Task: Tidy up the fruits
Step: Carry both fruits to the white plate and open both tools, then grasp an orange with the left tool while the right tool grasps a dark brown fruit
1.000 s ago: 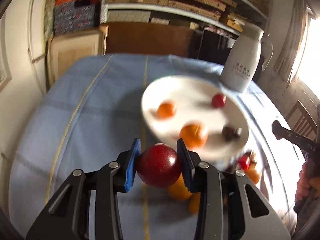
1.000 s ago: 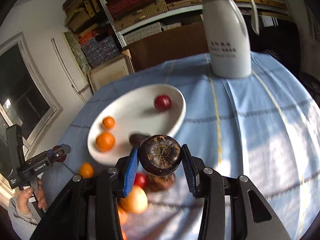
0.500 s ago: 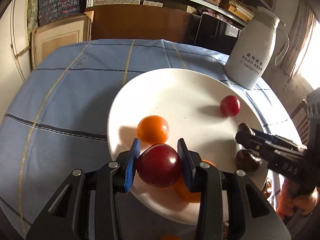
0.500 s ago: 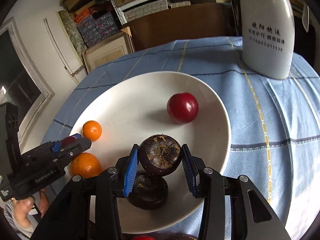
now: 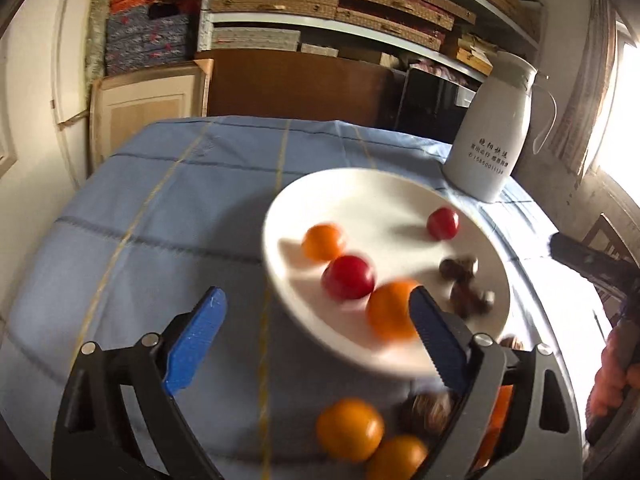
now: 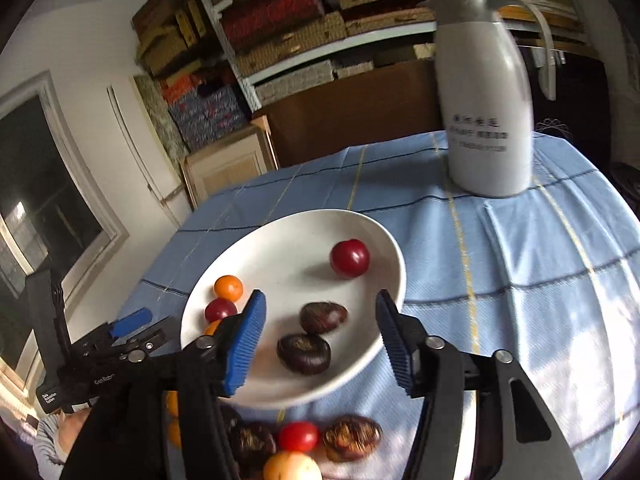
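Showing, in the left wrist view only, two oranges [image 5: 349,429] and a brown chestnut [image 5: 428,414] lying on the counter [image 5: 160,240] below the left gripper [image 5: 316,344], nearer than its fingers. Showing, in the right wrist view only, a small red fruit [image 6: 298,436] and another chestnut [image 6: 351,438] sitting below the right gripper [image 6: 320,340].

Opening wide, left fingers [image 5: 196,336] holding nothing, spreading over the near rim of the white plate [image 5: 360,192]. Opening too, right fingers [image 6: 246,340] gripping nothing, framing two dark chestnuts [image 6: 304,352] resting on the plate beyond them.

Lying ahead of the left fingers on the plate: a red plum [image 5: 348,277], a large orange [image 5: 390,310] partly hidden behind the right-hand pad, a smaller orange [image 5: 323,241], a second red plum [image 5: 442,223] farther off.

Standing well beyond the plate, a tall white jug [image 6: 484,112], smooth, with a curved handle. Covering the counter, a blue woven cloth with yellow and dark lines. Filling the shelves [image 5: 360,12] behind, stacked woven boxes.
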`<state>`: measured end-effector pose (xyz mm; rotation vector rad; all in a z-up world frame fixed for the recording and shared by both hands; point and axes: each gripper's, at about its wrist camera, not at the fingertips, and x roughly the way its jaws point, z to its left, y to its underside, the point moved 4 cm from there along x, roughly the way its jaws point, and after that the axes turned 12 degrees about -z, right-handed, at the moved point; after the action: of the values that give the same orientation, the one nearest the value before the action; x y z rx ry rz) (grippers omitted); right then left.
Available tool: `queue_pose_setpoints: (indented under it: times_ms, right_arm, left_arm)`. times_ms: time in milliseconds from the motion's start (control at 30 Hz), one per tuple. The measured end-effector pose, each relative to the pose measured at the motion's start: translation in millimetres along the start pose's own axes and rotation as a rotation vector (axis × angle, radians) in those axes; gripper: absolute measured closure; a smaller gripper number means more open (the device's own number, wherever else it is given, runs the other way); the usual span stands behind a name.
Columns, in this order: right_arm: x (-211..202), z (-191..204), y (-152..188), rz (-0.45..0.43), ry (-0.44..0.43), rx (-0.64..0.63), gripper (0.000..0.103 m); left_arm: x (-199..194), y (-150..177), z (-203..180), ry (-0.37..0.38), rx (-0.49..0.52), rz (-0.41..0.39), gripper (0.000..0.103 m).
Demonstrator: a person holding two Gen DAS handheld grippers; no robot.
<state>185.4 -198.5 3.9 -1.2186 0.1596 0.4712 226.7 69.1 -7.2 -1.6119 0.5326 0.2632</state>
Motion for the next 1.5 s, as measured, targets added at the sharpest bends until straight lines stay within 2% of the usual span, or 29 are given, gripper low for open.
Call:
queue_pose_setpoints:
  times_ms: [100,233,300,367,567,767,933,1133,1367,1500]
  right_arm:
    - [-10,-15,23,0.03,0.05,-0.002,0.039]
    - [-23,-28,47,0.086,0.091,0.013,0.035]
    - [-30,-30,51,0.068,0.113,0.005,0.024]
    - [-34,-32,54,0.056,0.132,-0.001,0.021]
    - [-35,-32,63,0.081,0.135,-0.008,0.021]
    - [-28,-30,66,0.122,0.075,0.035,0.021]
    - [-20,-33,69,0.161,0.024,0.112,0.032]
    - [-6,-30,71,0.2,0.011,0.135,0.052]
    - [11,-22,76,0.236,0.043,0.075,0.054]
    - [11,-21,76,0.233,0.05,0.05,0.056]
  left_arm:
    - [-18,25,14,-0.064,-0.012,0.027,0.007]
    - [-39,44,29,-0.104,-0.051,0.034,0.005]
    - [-45,49,33,-0.104,-0.073,0.032,0.005]
    - [-48,53,36,-0.098,-0.091,0.04,0.005]
    - [-46,54,28,-0.051,-0.081,0.045,0.005]
    - [-34,56,13,-0.041,-0.024,0.08,0.005]
    - [-22,60,11,-0.023,-0.028,0.136,0.005]
    - [-12,62,13,0.016,-0.068,0.163,0.004]
    - [-6,62,0,0.074,-0.039,0.176,0.004]
    - [7,60,-5,0.051,0.0,0.202,0.004]
